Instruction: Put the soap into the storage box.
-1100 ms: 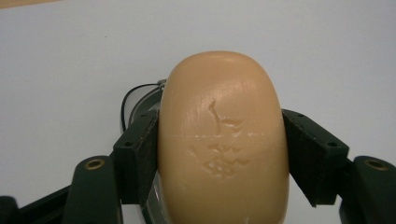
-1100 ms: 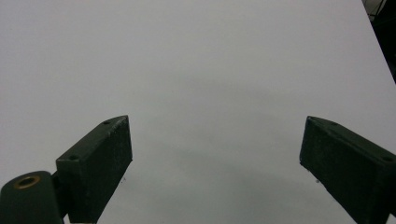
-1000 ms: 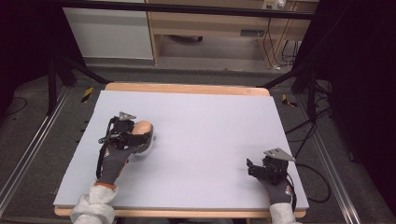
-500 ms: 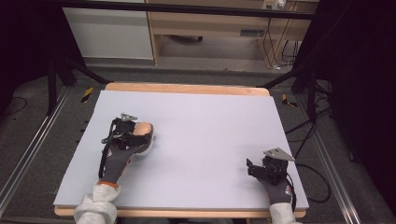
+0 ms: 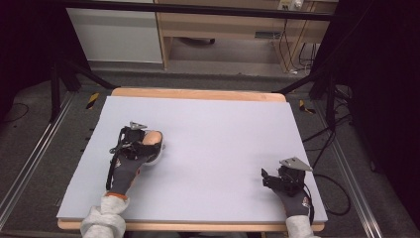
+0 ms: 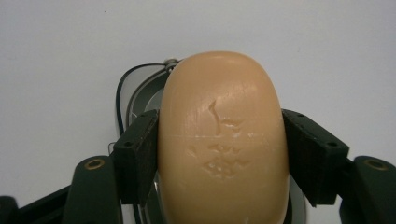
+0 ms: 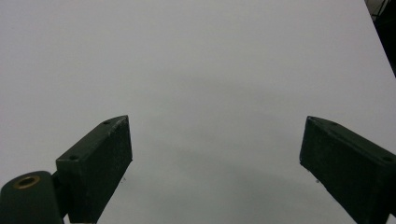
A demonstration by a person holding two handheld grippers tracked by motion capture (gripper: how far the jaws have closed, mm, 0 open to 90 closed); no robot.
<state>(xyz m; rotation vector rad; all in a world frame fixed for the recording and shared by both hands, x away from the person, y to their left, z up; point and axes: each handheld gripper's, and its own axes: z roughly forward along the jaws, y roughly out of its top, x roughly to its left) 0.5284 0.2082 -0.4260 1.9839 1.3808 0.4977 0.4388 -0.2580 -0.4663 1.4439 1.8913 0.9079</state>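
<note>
Left hand-held gripper (image 5: 148,144) shifted right, clamping soap (image 6: 222,140)

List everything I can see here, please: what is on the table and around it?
soap bar: one, peach, clamped between the left tool's jaws, above the dish
dish: one, pale with a dark rim, under the soap, left part of the table
table: one, pale grey top with a wooden edge, centre
cabinet: one, white, behind the table
wooden shelf unit: one, beside the cabinet
left tool: one, black, shut on the soap
right tool: one, black, jaws apart, near right corner
gloved hands: two, dark grey, bottom edge
</note>
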